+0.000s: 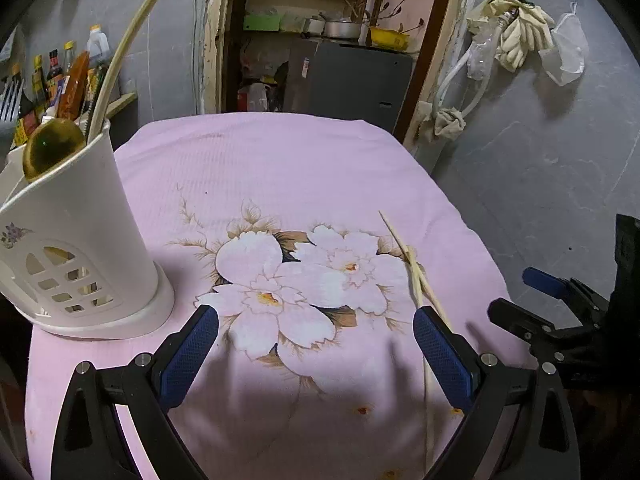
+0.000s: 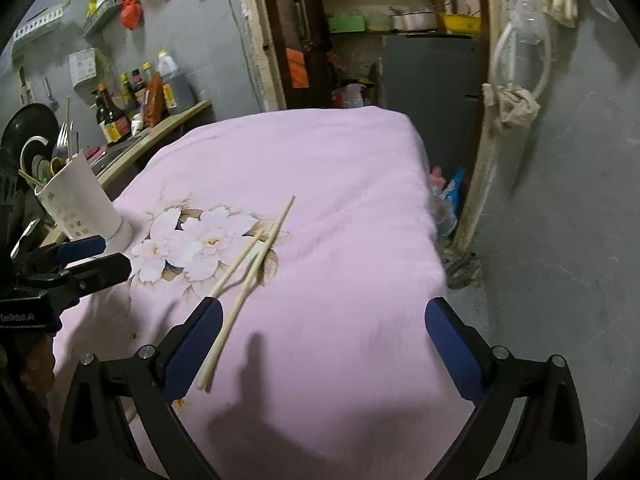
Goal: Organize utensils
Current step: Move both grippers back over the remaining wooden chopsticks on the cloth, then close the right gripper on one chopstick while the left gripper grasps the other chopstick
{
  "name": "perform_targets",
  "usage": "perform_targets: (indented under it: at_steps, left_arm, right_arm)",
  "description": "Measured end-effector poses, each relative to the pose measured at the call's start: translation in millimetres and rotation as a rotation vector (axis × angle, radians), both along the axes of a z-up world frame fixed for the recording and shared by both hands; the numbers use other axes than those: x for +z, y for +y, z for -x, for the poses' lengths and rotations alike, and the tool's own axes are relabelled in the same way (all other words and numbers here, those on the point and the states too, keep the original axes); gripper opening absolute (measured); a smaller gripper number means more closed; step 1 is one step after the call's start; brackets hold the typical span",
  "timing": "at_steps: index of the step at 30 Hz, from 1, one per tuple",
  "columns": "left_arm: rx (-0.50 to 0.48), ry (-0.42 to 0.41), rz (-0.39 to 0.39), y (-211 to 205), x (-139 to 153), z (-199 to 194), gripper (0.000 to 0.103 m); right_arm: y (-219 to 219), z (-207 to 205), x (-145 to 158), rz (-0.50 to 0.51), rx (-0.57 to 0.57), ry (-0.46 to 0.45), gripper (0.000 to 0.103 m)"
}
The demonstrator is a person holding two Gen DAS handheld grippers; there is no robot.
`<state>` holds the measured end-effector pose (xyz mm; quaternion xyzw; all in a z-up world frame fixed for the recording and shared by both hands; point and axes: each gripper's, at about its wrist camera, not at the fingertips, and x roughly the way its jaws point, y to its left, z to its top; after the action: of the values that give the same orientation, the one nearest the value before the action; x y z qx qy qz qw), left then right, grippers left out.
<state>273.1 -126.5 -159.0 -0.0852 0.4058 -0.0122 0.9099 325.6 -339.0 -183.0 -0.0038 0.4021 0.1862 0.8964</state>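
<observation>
Two pale wooden chopsticks (image 2: 248,276) lie crossed on the pink flowered cloth (image 2: 340,208); they also show in the left wrist view (image 1: 416,280). A white utensil holder (image 1: 76,248) stands at the left with a golden spoon (image 1: 52,148) and a long pale utensil in it; it shows small in the right wrist view (image 2: 84,204). My left gripper (image 1: 316,320) is open above the cloth, its right finger next to the chopsticks. My right gripper (image 2: 324,316) is open and empty, its left finger beside the chopsticks' near ends.
Sauce bottles (image 2: 136,96) stand on a shelf at the back left. A doorway with a grey cabinet (image 2: 432,76) lies behind the table. The table's right edge drops to a grey floor (image 2: 560,240). The right gripper shows at the right in the left wrist view (image 1: 560,308).
</observation>
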Motion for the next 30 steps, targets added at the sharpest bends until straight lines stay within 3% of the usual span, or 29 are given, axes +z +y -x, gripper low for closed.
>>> perform_targets:
  at_steps: [12,18,21,23,26,30]
  left_arm:
    - [0.056,0.024,0.042,15.4,-5.7,-5.3,0.098]
    - [0.070,0.033,0.068,19.3,-8.0,-9.1,0.098]
    - [0.058,0.031,0.075,18.0,-7.5,-12.7,0.098]
    - [0.040,0.028,0.083,14.2,-7.2,-16.3,0.096]
    - [-0.008,0.033,0.109,5.6,-8.4,-24.3,0.087]
    - [-0.082,0.042,0.150,-9.0,-11.6,-36.9,0.071]
  right_arm:
    - [32.0,-18.6,-15.8,0.094,0.111,0.069,0.099]
    - [34.6,-25.7,-18.3,0.136,0.094,0.099,0.097]
    - [26.7,-25.4,-16.4,0.144,0.064,0.103,0.088]
    - [19.3,-25.4,-15.6,0.153,0.040,0.105,0.072]
    - [7.2,-25.0,-15.6,0.161,0.016,0.107,0.053]
    - [-5.6,-23.4,-15.0,0.157,0.007,0.102,0.038]
